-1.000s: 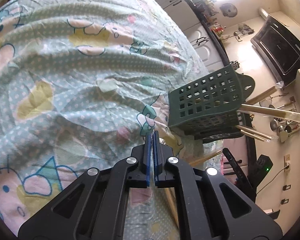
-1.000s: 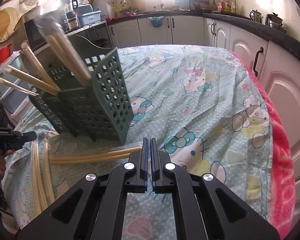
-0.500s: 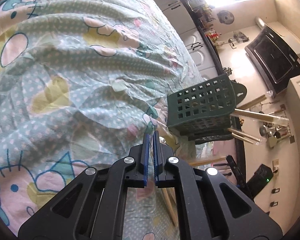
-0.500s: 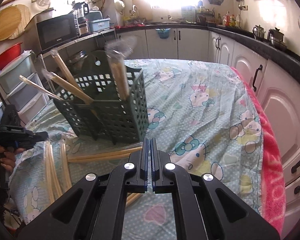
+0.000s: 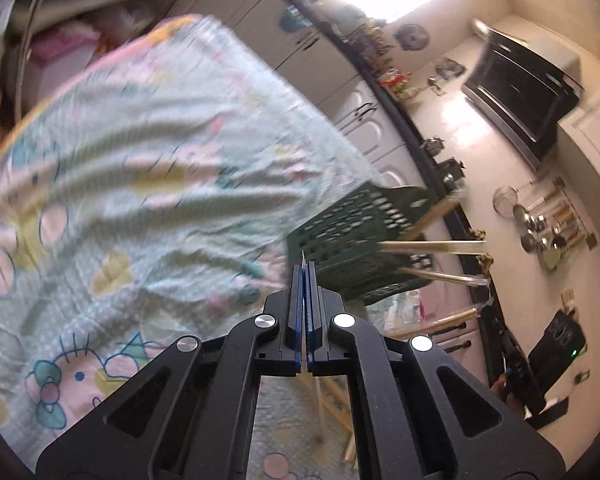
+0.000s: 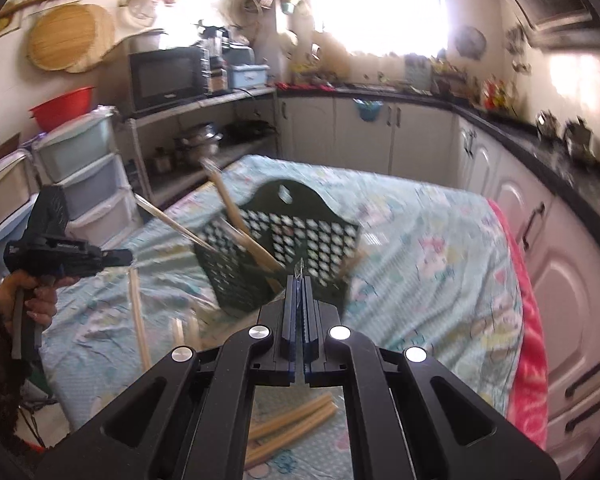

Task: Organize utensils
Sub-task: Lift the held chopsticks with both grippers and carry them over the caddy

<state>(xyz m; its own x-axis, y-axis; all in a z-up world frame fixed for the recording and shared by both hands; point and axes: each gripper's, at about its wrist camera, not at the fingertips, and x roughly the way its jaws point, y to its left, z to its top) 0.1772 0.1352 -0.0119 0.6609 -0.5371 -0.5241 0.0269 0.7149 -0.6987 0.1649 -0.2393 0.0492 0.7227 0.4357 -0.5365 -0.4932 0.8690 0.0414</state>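
Note:
A dark green perforated utensil basket stands on the cartoon-print cloth, with several wrapped chopstick pairs leaning out of it. My left gripper is shut, a sliver of clear wrapper poking out at its tips. One wrapped pair trails below it. My right gripper is shut on clear wrapper too, and its chopstick packet hangs underneath. Both grippers are above the table, in front of the basket.
More wrapped chopsticks lie on the cloth left of the basket. A hand holds the left gripper at the table's left edge. Plastic drawers and a microwave stand behind. Along the right edge hangs a red towel, beside white cabinets.
Both grippers have risen above the table, still shut, and the views have tilted. The chopstick packet in the right gripper has come up off the cloth. The basket stays put.

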